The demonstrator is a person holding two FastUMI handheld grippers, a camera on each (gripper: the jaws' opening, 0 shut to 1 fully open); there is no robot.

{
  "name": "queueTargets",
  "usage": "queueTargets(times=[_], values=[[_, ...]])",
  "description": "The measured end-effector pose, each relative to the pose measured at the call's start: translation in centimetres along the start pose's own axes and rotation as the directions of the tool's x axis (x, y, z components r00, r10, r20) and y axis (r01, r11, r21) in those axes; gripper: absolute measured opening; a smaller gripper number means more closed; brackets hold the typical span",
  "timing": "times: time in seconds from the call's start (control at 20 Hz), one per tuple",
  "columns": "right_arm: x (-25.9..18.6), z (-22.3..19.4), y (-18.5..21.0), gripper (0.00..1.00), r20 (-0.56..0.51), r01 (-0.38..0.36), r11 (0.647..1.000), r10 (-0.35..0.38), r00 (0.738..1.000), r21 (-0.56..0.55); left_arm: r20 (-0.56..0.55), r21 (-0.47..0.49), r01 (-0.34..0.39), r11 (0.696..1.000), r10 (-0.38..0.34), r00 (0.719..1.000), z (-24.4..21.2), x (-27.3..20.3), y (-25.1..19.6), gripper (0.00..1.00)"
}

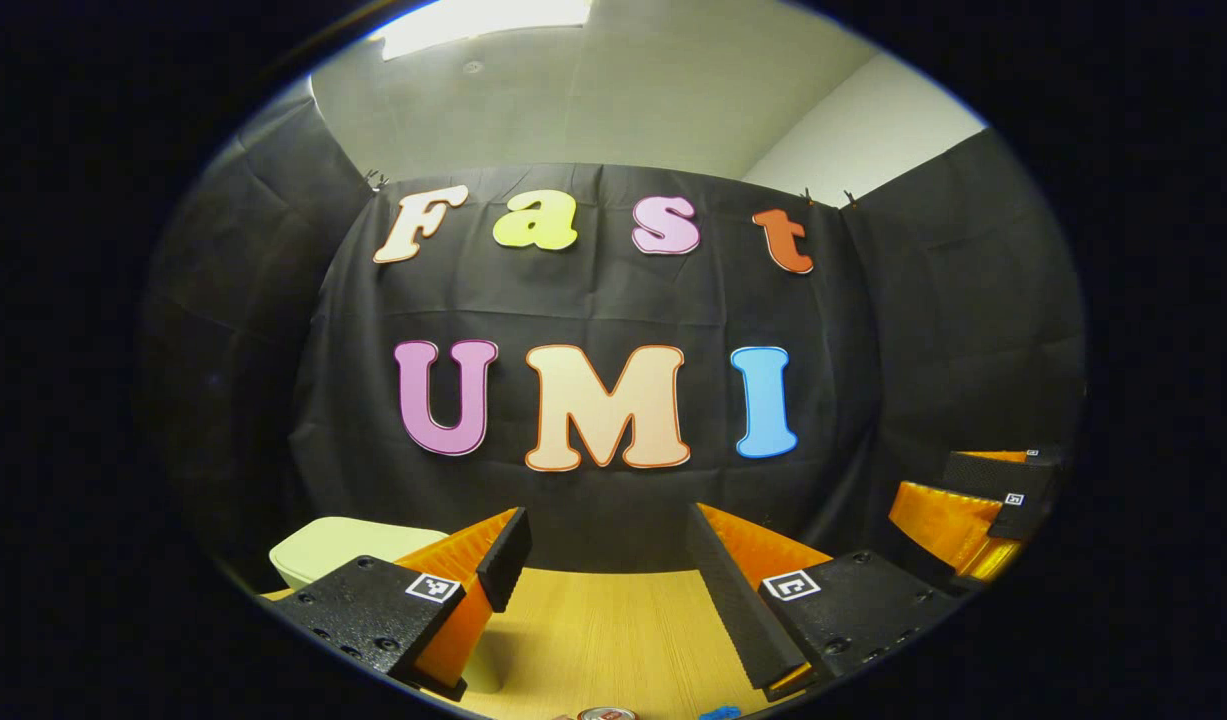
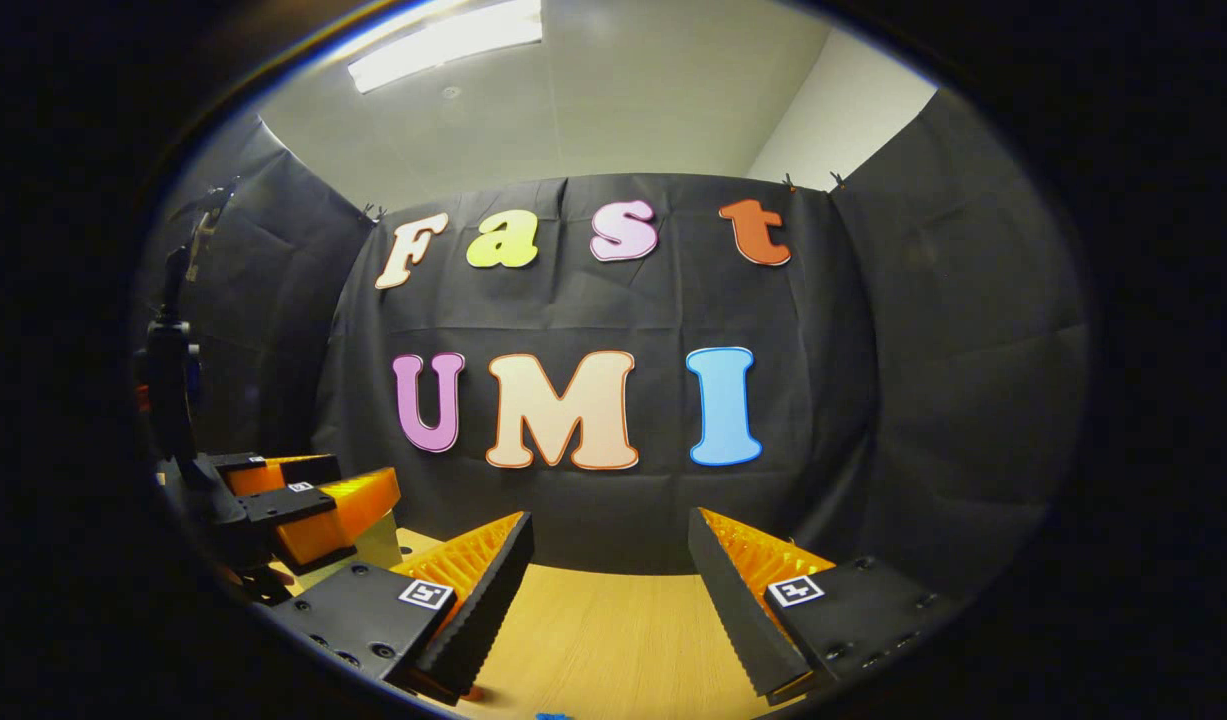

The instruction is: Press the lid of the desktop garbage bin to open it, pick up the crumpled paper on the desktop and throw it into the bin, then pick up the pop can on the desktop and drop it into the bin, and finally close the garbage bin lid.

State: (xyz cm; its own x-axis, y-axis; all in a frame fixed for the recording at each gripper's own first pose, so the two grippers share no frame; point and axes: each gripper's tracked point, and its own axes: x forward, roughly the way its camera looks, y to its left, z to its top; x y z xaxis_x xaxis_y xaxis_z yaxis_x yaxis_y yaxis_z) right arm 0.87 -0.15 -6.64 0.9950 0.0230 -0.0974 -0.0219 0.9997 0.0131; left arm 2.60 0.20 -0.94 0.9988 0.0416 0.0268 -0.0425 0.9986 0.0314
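Wooden table (image 1: 613,630) lies under both tools, and nearest to us the left hand-held gripper (image 1: 610,575) and the right hand-held gripper (image 2: 610,580) hang above it with jaws spread wide and nothing between them. We judge the lid press is yet to come, so we should bring the left one down squarely on the pale bin (image 1: 348,545), which sits with its lid down just behind its left finger; the pop can (image 1: 605,714) peeks in at the near edge. Farther back hangs black cloth
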Motion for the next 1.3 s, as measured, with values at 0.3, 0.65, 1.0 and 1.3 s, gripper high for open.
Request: queueTargets(times=[0.3, 0.65, 1.0, 1.3], values=[[-0.1, 0.5, 0.0, 0.98, 0.021, -0.014, 1.000, 0.014, 1.000, -0.001, 0.012, 0.040, -0.029, 0.999, 0.029, 1.000, 0.4, -0.6, 0.6, 0.78], [-0.4, 0.2, 1.7, 0.98, 0.016, -0.067, 0.998, 0.067, 0.998, 0.006, 0.010, 0.098, -0.034, 0.995, 0.033, 0.999, 0.7, -1.9, 1.4, 0.40], [-0.5, 0.1, 3.5, 0.98, 0.028, -0.084, 0.996, 0.084, 0.996, 0.013, 0.024, 0.115, -0.127, 0.985, 0.125, 0.992, 0.8, -3.1, 5.2, 0.04], [-0.1, -0.7, 5.5, 0.98, 0.010, -0.093, 0.995, 0.093, 0.996, 0.028, 0.003, 0.099, -0.191, 0.977, 0.191, 0.982, -0.6, -3.9, 9.3, 0.00]])
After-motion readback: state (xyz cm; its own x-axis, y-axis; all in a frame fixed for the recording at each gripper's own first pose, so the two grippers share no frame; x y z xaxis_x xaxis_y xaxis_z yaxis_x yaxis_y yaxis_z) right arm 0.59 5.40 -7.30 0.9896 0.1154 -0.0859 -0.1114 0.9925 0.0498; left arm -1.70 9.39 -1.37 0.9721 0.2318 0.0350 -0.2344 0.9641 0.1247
